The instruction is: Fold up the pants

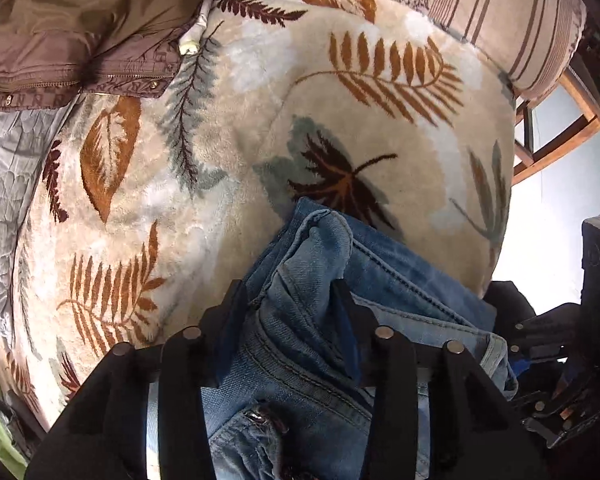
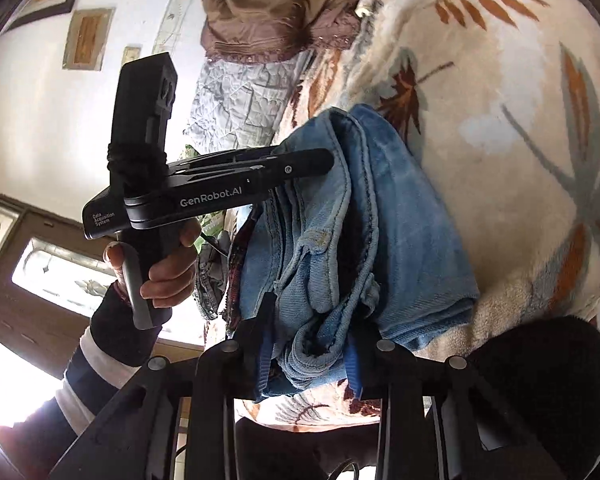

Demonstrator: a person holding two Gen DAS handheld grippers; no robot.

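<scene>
Blue jeans (image 1: 320, 320) lie bunched and folded over on a bed spread with a cream fleece blanket (image 1: 228, 128) printed with rust, brown and grey-green leaves. In the left wrist view, to the left of the jeans, a pale grey quilted cover (image 1: 4, 184) shows at the blanket's edge, and above it a brown padded jacket (image 1: 80, 40) with snaps lies crumpled at the head of the bed. Straight beyond the jeans spreads the leaf-patterned blanket; up and to the right of them a striped pillow (image 1: 500, 20) rests at the far end, and further right a wooden frame (image 1: 560, 132) stands against a pale wall (image 1: 556, 208).

The left gripper (image 1: 296, 300) points steeply down with its fingers (image 1: 228, 312) pinching a thick fold of the denim near the waistband; the cloth fills the gap between them. In the right wrist view that same gripper (image 2: 324, 160) reaches in from the left over the jeans (image 2: 380, 208), its handle gripped by a hand (image 2: 168, 272) in a dark sleeve. Left of the jeans there, a white wall (image 2: 40, 128) carries framed pictures (image 2: 88, 38), and below them a dark wooden door with patterned glass (image 2: 60, 268) lets in bright daylight. The right gripper (image 2: 308, 344) has its blue-padded fingers (image 2: 354, 368) closed on the bunched hem end of the jeans at the near edge of the bed.
</scene>
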